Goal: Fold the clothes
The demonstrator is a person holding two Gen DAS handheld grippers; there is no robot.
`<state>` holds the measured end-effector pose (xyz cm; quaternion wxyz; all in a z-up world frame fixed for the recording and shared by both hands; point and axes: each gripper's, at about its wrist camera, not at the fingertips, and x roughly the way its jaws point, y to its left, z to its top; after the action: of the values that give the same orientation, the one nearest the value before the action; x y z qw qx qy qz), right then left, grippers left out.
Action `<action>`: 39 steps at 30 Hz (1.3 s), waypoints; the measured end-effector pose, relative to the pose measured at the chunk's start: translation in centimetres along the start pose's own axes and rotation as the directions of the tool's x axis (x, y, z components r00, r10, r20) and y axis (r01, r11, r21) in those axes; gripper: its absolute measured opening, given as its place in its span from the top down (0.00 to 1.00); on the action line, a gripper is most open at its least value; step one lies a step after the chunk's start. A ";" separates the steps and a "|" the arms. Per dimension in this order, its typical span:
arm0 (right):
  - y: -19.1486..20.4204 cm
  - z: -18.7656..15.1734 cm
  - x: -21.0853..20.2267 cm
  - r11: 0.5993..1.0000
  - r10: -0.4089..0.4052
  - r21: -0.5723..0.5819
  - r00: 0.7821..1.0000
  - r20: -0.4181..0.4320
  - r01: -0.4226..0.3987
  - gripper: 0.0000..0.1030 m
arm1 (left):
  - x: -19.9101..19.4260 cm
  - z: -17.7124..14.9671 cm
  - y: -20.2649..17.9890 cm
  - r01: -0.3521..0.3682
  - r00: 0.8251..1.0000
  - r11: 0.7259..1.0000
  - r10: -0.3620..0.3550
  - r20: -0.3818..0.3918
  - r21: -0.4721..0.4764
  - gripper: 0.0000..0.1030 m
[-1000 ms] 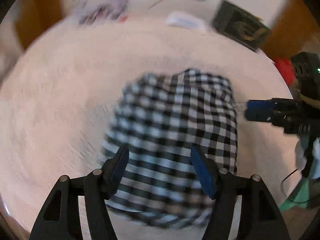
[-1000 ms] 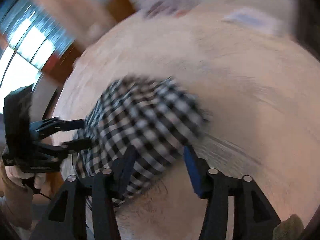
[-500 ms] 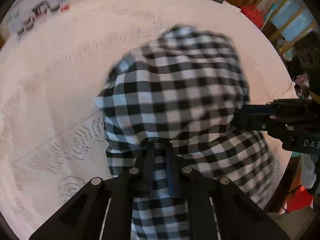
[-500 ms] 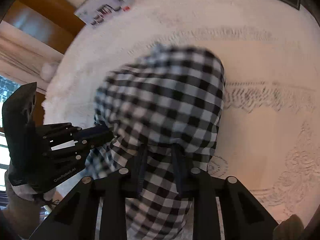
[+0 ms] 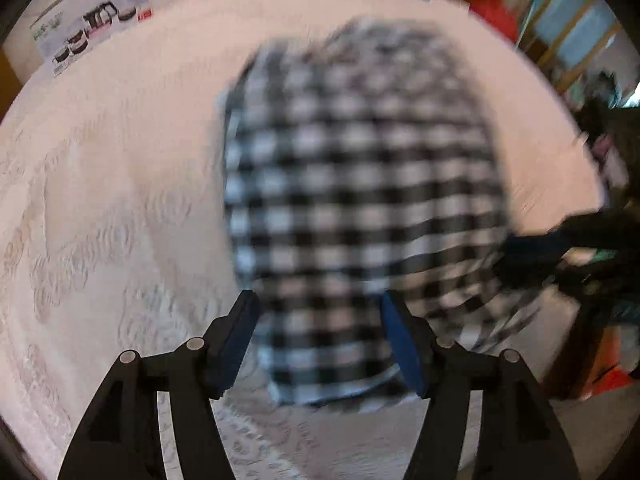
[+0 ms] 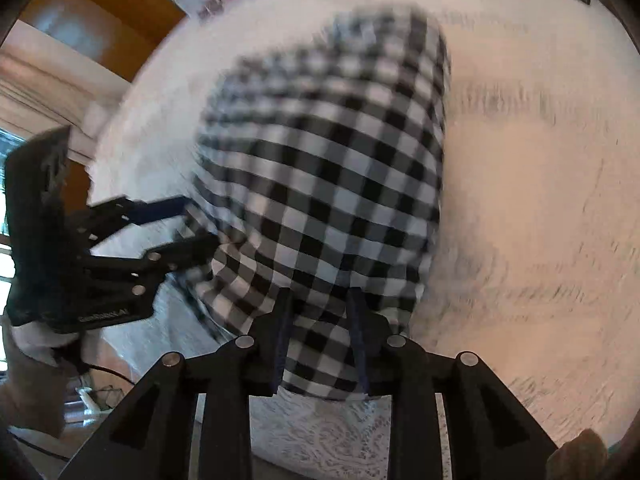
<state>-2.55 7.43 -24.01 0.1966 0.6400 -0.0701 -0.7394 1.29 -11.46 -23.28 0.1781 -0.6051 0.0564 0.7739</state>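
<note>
On the left, the left gripper [image 5: 320,340] stands spread wide, its blue pads to either side of the black-and-white checked cotton garment [image 5: 360,184] and gripping nothing. The garment lies as a compact bundle on the cream lace-patterned tablecloth [image 5: 100,200], seemingly folded over at least once, though blur hides the layers. To the right, the right gripper [image 6: 320,344] pinches the near hem; squaring and flattening probably remain.

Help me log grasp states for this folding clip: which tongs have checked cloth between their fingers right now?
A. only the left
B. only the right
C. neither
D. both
B: the right tongs have their fingers pinched on the checked garment, while the left tongs stand wide open with the cloth loose between them.
</note>
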 end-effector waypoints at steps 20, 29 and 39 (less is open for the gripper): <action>-6.8 0.5 -5.2 0.970 0.119 0.189 0.975 0.187 -0.154 0.09 | -0.3 6.6 5.2 0.096 0.989 0.992 -0.086 0.117 -0.087 0.22; -5.5 1.9 -2.7 0.973 0.106 0.185 0.981 0.163 -0.136 0.09 | 2.3 9.1 4.0 0.144 0.986 0.988 -0.138 0.097 -0.059 0.23; -5.0 1.8 -1.8 0.977 0.093 0.179 0.985 0.145 -0.118 0.11 | 2.7 11.3 3.3 0.188 0.977 0.981 -0.184 0.110 -0.036 0.22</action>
<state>-5.15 12.45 -23.81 0.1697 0.5992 -0.1862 -0.7599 -10.72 -10.53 -23.36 0.2384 -0.5698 -0.0280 0.7860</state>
